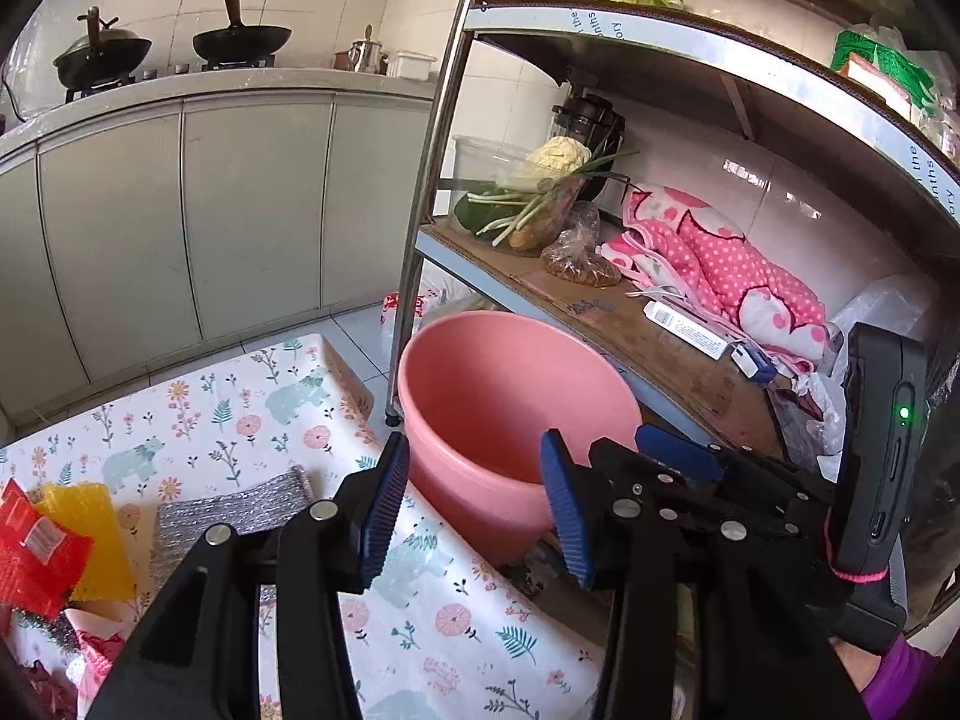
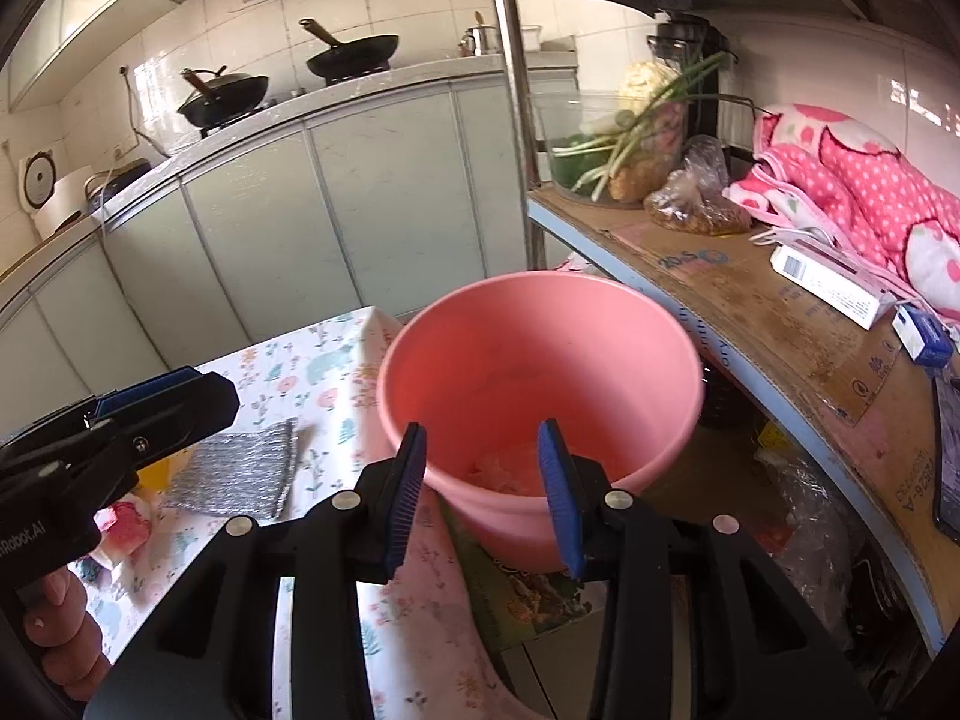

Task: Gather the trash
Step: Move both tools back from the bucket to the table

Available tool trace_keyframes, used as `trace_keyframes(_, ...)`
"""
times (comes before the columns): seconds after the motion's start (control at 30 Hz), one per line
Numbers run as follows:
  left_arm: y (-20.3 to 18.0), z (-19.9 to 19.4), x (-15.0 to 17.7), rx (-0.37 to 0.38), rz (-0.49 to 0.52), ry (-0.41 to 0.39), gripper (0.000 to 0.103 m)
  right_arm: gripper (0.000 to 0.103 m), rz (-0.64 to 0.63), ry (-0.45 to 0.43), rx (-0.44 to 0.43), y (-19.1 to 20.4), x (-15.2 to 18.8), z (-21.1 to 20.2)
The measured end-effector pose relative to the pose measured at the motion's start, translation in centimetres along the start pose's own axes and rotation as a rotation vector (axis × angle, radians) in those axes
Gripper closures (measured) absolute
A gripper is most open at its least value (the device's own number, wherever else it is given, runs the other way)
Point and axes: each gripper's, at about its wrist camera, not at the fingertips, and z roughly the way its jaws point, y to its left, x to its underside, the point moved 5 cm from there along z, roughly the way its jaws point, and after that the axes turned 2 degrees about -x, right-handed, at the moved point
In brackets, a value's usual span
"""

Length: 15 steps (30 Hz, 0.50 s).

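A pink plastic bucket (image 1: pixel 510 414) (image 2: pixel 540 372) stands just past the edge of the table with the floral cloth (image 1: pixel 252 420) (image 2: pixel 336 372). Some pale crumpled stuff (image 2: pixel 510 468) lies in its bottom. My left gripper (image 1: pixel 474 510) is open and holds nothing, hanging over the table edge in front of the bucket. My right gripper (image 2: pixel 485 495) is open too, with only the bucket's near rim showing through its gap. On the cloth lie a silver scouring cloth (image 1: pixel 234 504) (image 2: pixel 240 462), a yellow mesh piece (image 1: pixel 90 528) and a red net packet (image 1: pixel 36 546).
A metal rack (image 1: pixel 438 138) stands right of the bucket; its cardboard-lined shelf (image 2: pixel 780 324) carries vegetables, a bag, small boxes and a pink dotted cloth (image 1: pixel 720 258). Grey cabinets (image 1: pixel 240 210) under a counter with two woks lie behind. A printed leaflet (image 2: pixel 528 594) lies below the bucket.
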Motion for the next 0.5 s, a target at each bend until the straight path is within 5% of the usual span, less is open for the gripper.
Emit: trace_keyframes(0.5,5.7,-10.3,3.9,-0.148,-0.015,-0.072,0.058,0.063,-0.111,0.035,-0.118,8.1,2.2,-1.3)
